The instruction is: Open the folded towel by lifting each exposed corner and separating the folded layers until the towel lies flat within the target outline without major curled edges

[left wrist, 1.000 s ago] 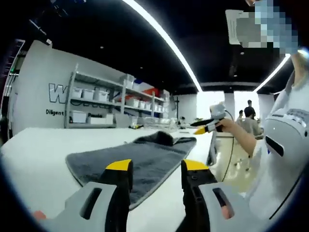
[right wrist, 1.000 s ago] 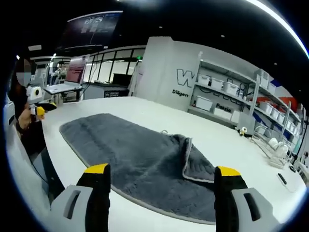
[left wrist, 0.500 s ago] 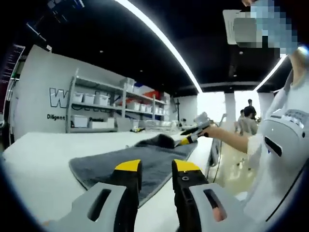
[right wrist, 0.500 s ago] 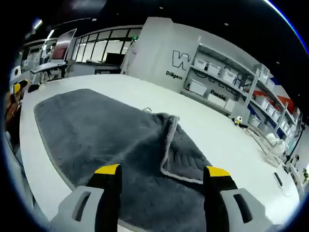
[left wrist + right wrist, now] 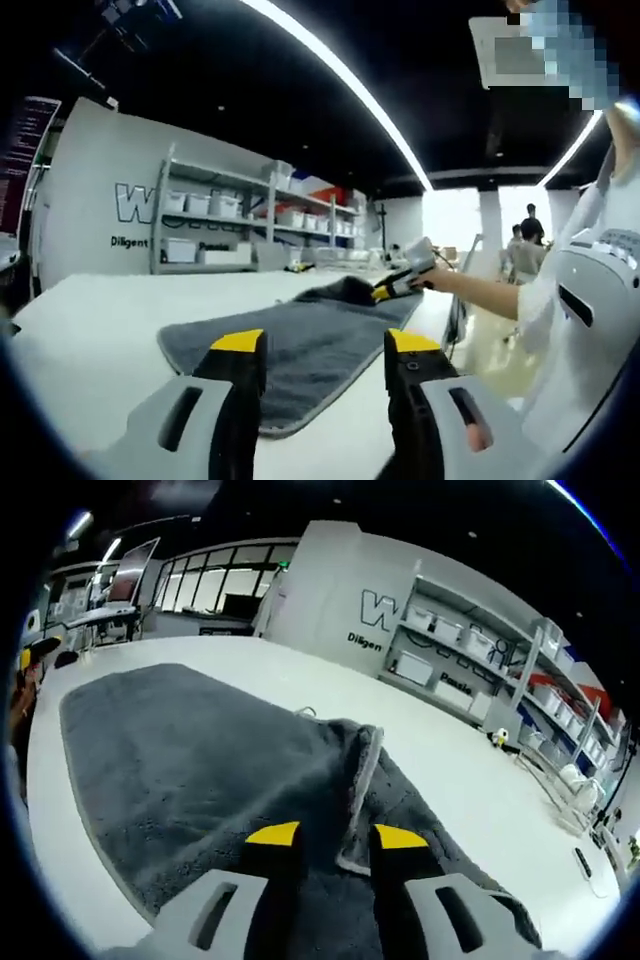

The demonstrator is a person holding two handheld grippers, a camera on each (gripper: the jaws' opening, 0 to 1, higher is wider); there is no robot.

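Observation:
A grey towel (image 5: 190, 760) lies spread on the white table (image 5: 440, 760). One end is folded back into a flap (image 5: 400, 800) with a pale hem. My right gripper (image 5: 336, 836) has its jaws drawn close together, and the flap's corner sits in the narrow gap between them. In the left gripper view the towel (image 5: 300, 340) runs away from me. At its far end a person's hand holds the right gripper (image 5: 392, 289) on the raised fold (image 5: 340, 290). My left gripper (image 5: 326, 344) hangs open above the towel's near end with nothing between its jaws.
Metal shelves (image 5: 215, 230) with white bins stand against the lettered wall behind the table. The table's edge (image 5: 440, 300) drops off on the right in the left gripper view. A white sleeve (image 5: 590, 330) fills that side, and people (image 5: 525, 245) stand in the background.
My right gripper has dropped toward the flap and its jaws have closed from wide apart to a narrow gap around the flap's corner. My left gripper's jaws narrowed, then widened again.

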